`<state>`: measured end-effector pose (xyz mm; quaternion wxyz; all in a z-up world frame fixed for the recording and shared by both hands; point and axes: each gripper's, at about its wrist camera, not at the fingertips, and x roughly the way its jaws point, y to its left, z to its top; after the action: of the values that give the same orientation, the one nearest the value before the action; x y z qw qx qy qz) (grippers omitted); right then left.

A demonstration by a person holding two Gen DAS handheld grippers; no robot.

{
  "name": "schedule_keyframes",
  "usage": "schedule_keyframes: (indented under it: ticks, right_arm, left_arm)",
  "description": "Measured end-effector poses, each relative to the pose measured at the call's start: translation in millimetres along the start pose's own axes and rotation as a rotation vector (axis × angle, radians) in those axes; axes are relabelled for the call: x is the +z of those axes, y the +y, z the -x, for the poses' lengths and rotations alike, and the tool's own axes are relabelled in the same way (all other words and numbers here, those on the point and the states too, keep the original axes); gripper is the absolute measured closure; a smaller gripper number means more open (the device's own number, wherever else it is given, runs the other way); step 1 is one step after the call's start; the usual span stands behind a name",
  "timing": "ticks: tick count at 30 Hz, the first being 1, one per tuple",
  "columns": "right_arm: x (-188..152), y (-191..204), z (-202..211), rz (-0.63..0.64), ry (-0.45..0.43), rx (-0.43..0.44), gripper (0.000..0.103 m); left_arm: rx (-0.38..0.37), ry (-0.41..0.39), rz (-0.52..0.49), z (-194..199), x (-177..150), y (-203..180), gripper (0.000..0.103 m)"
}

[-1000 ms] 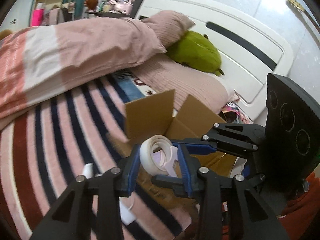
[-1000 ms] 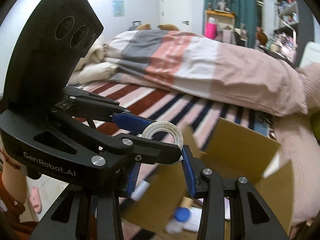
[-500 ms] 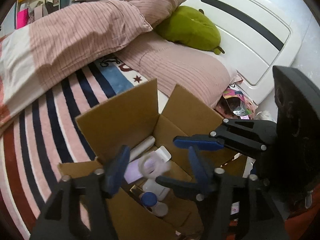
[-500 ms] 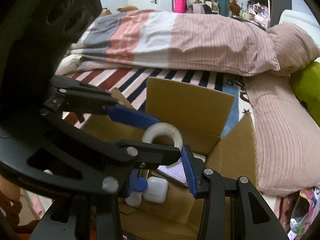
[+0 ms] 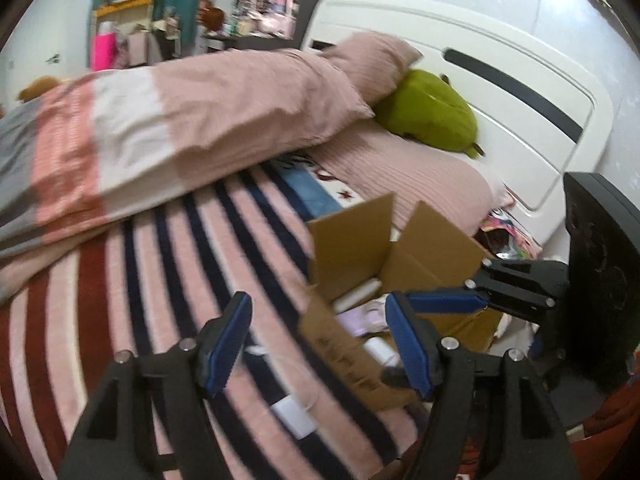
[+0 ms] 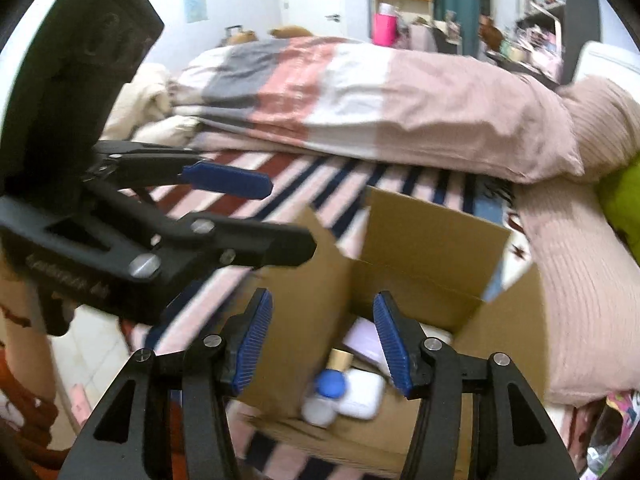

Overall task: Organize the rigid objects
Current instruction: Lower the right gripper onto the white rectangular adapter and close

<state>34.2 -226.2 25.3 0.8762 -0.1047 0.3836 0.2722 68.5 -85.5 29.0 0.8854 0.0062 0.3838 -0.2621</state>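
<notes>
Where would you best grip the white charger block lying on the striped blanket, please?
Take the white charger block across its two flat sides, coming from above with the left gripper, which is open. It lies flat on the blanket, and its cable trails away.

Motion blur smeared the cardboard box [image 5: 352,240] in my left view, so the printing on its near flap was unreadable. From the right, my tongs [image 6: 322,338] hid part of the contents, and the shelf clutter [image 6: 536,40] was too small to identify.
</notes>
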Motion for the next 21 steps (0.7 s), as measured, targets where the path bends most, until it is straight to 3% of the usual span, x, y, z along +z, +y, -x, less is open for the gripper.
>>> schedule_keyframes:
  ticks: [8, 14, 21]
  right_arm:
    - [8, 79, -21, 0.072, -0.007, 0.145, 0.054]
    - [-10, 118, -63, 0.062, 0.057, 0.188, 0.054]
    - [-58, 115, -99, -0.081, 0.100, 0.062, 0.054]
  left_arm:
    - [0.103, -0.054, 0.082, 36, -52, 58, 0.037]
    - [0.161, -0.030, 0.124, 32, -101, 86, 0.036]
    - [0.141, 0.017, 0.179, 13, -143, 100, 0.036]
